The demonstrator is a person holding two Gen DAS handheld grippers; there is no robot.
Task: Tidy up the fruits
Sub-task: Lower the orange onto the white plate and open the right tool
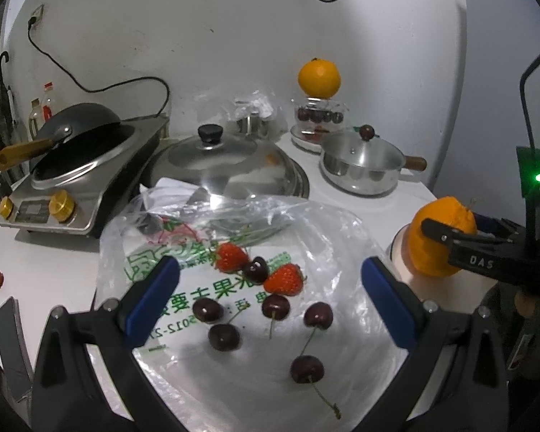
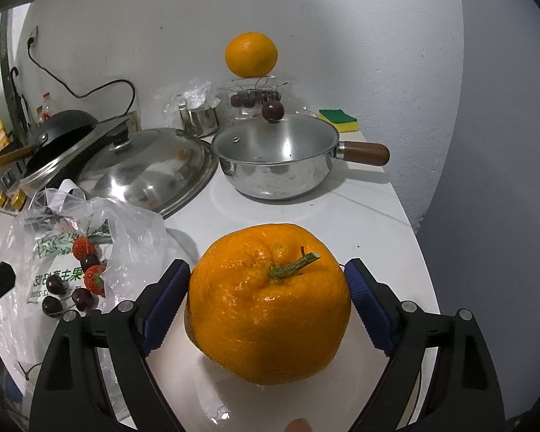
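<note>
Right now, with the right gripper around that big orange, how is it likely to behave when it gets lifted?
The big orange looks bulky, filling the right gripper span, so probably heavy. Its glossy, bumpy peel may slip a little against the blue pads. Being round, it would likely roll on the white plate if released carelessly.

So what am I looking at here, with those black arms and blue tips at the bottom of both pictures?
Those are handheld grippers, one in each of a person's hands, each carrying its own camera. The left gripper hangs open over a plastic bag holding cherries and strawberries. The right gripper has its blue pads against a big orange on a plate. Behind stand a small pot, a large lid, and another orange atop a glass jar.
</note>
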